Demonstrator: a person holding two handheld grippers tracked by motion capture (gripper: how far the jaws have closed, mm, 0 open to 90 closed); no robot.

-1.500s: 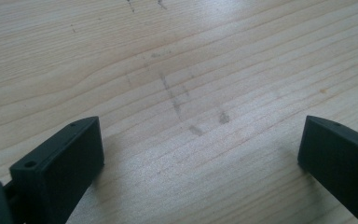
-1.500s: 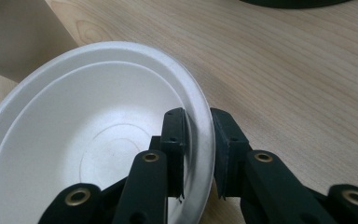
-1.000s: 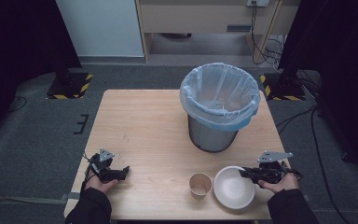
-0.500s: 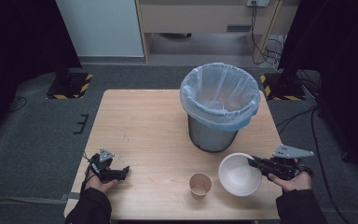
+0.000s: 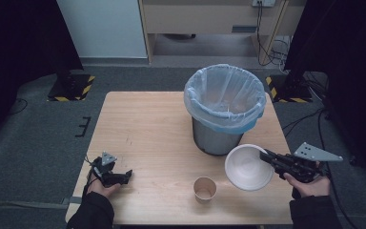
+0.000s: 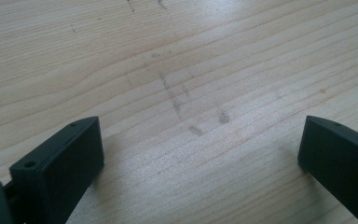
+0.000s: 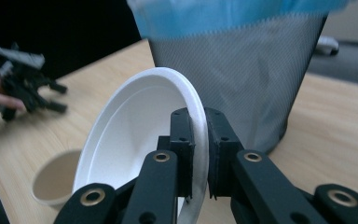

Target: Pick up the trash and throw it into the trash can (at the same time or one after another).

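Note:
A white bowl [image 5: 248, 167] hangs in the air at the table's right front, tilted. My right gripper [image 5: 268, 158] is shut on its rim; in the right gripper view the two black jaws pinch the bowl [image 7: 135, 135] at its edge, and my right gripper [image 7: 198, 140] points toward the bin. A tan paper cup [image 5: 204, 189] stands upright on the table left of the bowl, also seen low as the cup [image 7: 53, 184]. My left gripper [image 5: 124, 176] rests near the table's front left corner, jaws wide apart over bare wood [image 6: 191, 116].
A metal mesh bin [image 5: 224, 112] lined with a pale blue bag stands on the wooden table [image 5: 143, 124], right of centre, just behind the bowl. Its mesh wall [image 7: 242, 70] looms close ahead of the right gripper. Grey floor surrounds the table.
My right gripper has lifted the bowl off the table and tilted it, carrying it up and slightly right toward the bin. The left gripper and the cup have stayed put.

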